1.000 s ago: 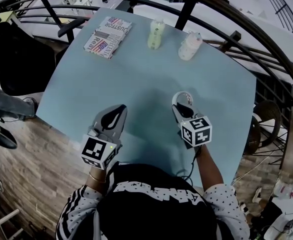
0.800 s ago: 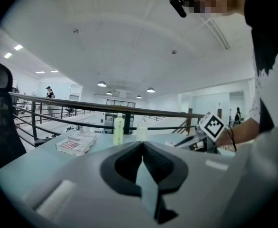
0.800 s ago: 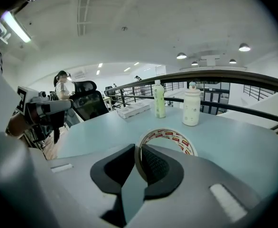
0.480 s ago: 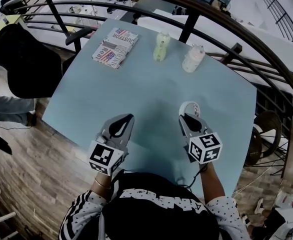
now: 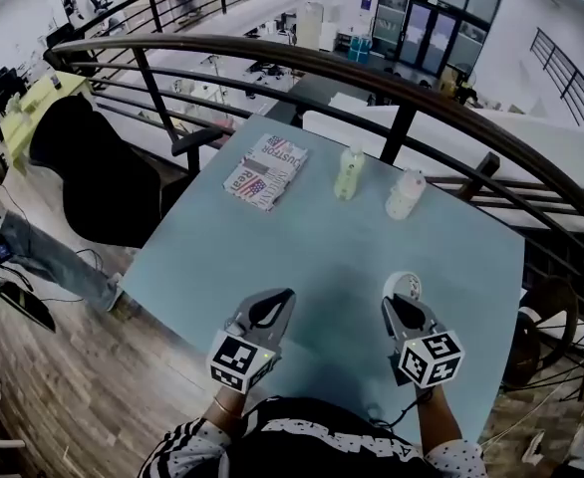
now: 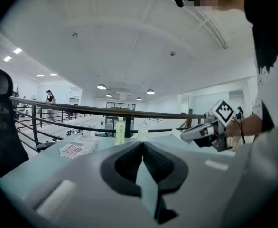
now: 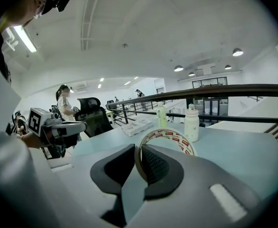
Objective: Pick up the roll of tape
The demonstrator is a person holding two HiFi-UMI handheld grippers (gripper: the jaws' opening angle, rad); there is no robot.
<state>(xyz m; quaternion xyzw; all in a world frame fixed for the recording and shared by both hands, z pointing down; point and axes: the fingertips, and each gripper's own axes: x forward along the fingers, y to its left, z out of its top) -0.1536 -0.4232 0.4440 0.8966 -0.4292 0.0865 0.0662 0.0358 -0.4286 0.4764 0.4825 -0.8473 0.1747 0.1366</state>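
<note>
Cream-coloured roll of tape (image 7: 176, 137) pinched through its wall by the right gripper (image 7: 140, 154), lower right of the head view. Raised clear of the pale blue table (image 5: 302, 247) within the last second; lower before, down against the surface. Same narrow clamp on it throughout. Left gripper (image 6: 143, 146) closed on nothing, parked at lower left, unmoved. By the look of it, pick-up done or all but done; only steady holding left, with some risk of swinging or slipping from so thin a hold.
</note>
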